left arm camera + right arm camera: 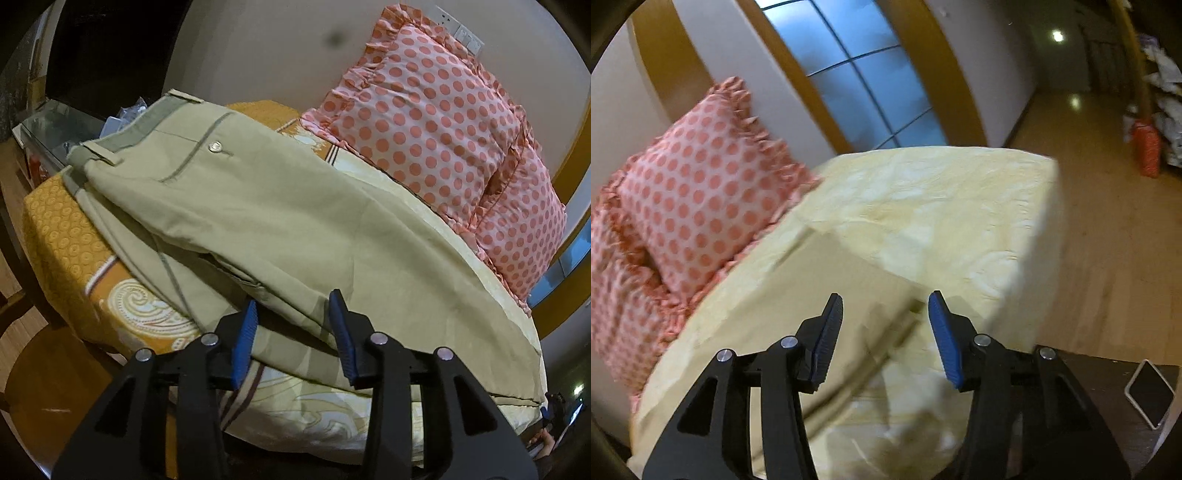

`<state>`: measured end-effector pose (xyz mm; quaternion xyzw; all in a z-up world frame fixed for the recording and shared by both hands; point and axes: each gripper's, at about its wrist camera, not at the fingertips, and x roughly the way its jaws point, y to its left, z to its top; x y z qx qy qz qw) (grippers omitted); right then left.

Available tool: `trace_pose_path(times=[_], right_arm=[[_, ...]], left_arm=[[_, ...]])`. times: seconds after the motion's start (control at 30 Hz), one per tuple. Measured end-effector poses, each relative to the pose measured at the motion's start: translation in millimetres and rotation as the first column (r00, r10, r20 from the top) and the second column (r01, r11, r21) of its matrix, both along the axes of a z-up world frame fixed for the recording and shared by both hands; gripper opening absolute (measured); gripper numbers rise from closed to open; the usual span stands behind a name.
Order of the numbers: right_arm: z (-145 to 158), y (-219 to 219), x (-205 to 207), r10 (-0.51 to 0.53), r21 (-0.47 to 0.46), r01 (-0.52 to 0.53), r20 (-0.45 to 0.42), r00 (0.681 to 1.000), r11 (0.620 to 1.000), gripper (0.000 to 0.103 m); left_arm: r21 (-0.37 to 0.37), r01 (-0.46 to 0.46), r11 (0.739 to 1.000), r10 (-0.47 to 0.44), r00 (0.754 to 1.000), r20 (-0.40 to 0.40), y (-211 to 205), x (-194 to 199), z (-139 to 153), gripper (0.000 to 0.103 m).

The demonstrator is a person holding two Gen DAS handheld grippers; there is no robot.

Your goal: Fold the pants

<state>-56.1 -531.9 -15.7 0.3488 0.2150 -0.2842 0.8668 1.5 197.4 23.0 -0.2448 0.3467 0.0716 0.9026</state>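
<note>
Khaki pants (258,206) lie on the bed, waistband with a back-pocket button at the far left, legs running toward the near right. My left gripper (293,314) is open and empty, its blue pads just above the near edge of the legs. In the right wrist view the leg end of the pants (798,295) lies across the bed; the picture is blurred. My right gripper (884,306) is open and empty, hovering over the leg near its hem.
Two pink polka-dot pillows (436,122) lean on the wall behind the pants and also show in the right wrist view (694,192). An orange patterned bedspread (62,236) covers the bed. A tablet (1150,393) rests on a dark stand at right. Wood floor (1108,236) lies beyond the bed.
</note>
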Motion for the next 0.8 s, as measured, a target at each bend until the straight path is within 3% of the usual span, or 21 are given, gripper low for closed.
trace_pose_path(times=[0.07,0.2,0.3,0.43,0.53,0.63,0.73,0.77,0.8], right_arm=[[-5,0,-5,0.011,-0.006,-0.011,0.025,1.000,1.000,0.049],[-9,10,2,0.098,-0.011,-0.097,0.070,0.993,0.995,0.029],[-13,21,8,0.165,-0.035,-0.163,0.100,0.981,0.986,0.009],[-10,29,20,0.188,-0.099,-0.179,0.087,0.978,0.979,0.006],[16,47,28,0.263,-0.155,-0.243,0.123,0.957,0.958,0.006],[57,94,49,0.430,-0.226,-0.388,0.188,0.883,0.894,0.006],[90,173,79,0.651,-0.293,-0.588,0.214,0.729,0.754,0.006],[97,211,91,0.735,-0.316,-0.668,0.205,0.646,0.674,0.006],[99,238,99,0.787,-0.324,-0.719,0.195,0.585,0.615,0.006]], left_arm=[[0.012,-0.024,1.000,0.023,1.000,0.010,4,-5,1,0.039],[0.003,-0.080,0.997,0.080,0.997,0.023,18,-17,4,0.040],[0.008,-0.142,0.990,0.142,0.989,0.036,28,-28,9,0.049],[0.038,-0.190,0.981,0.187,0.980,0.073,37,-36,19,0.059],[0.036,-0.188,0.982,0.184,0.978,0.099,41,-35,24,0.069],[0.013,-0.175,0.985,0.173,0.979,0.106,44,-32,23,0.072],[-0.008,-0.168,0.986,0.168,0.981,0.092,48,-29,19,0.074],[-0.017,-0.170,0.985,0.171,0.981,0.089,49,-28,17,0.075],[-0.030,-0.175,0.984,0.177,0.981,0.084,51,-29,15,0.075]])
